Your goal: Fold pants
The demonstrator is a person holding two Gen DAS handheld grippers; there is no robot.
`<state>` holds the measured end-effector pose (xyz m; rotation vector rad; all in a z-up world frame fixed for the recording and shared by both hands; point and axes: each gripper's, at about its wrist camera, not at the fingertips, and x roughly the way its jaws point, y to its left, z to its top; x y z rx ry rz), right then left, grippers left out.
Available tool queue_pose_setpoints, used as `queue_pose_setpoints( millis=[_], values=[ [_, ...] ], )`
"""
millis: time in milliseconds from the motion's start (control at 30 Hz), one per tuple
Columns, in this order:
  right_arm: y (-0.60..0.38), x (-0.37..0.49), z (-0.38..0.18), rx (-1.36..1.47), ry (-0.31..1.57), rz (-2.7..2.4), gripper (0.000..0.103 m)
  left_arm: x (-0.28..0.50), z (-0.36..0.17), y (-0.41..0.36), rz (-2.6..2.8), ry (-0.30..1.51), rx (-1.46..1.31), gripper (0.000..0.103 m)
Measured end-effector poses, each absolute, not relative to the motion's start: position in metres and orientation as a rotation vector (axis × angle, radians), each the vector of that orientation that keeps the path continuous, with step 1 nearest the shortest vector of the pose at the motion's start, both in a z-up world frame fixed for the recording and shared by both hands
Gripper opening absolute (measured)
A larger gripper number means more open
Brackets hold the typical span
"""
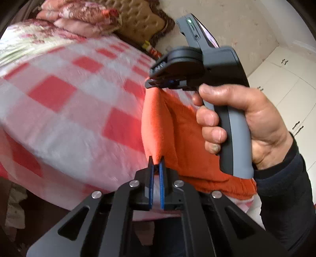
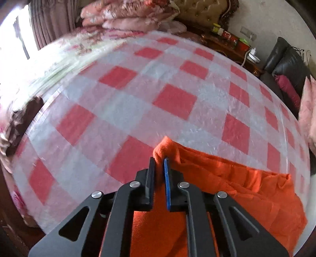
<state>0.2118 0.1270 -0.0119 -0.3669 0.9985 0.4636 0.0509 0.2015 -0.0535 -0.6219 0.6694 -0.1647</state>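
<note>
Pants [image 2: 227, 178] stretched between both tools

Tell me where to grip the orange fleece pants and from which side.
Grip the orange fleece pants at an edge corner, coming in from the near bed edge, fingers astride the fabric. The bunched corners stand proud of the checked red-and-white bedsheet; left gripper and right gripper each pinch one this way.

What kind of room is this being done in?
Most likely a home bedroom. The orange pants lie on a bed with a red-and-white checked cover, folded floral quilts are piled by a tufted headboard, and white cupboards line one wall.
</note>
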Motion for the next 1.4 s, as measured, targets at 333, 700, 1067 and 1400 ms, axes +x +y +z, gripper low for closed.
queue_pose_setpoints(
  millis=[333,700,1067,1400],
  values=[
    [0.117,0.235,0.08,0.132,0.989,0.837,0.008,0.024,0.054,0.224,-0.007,0.501,-0.341,0.004],
    [-0.173,0.247,0.081,0.454,0.915,0.753,0.007,0.044,0.07,-0.04,-0.291,0.392,0.209,0.004],
    [-0.269,0.269,-0.04,0.592,1.061,0.642,0.021,0.053,-0.048,-0.16,-0.247,0.33,0.578,0.01],
    [-0.274,0.242,-0.032,0.44,1.05,0.624,0.045,0.027,-0.066,-0.17,-0.205,0.262,0.671,0.038]
  ],
)
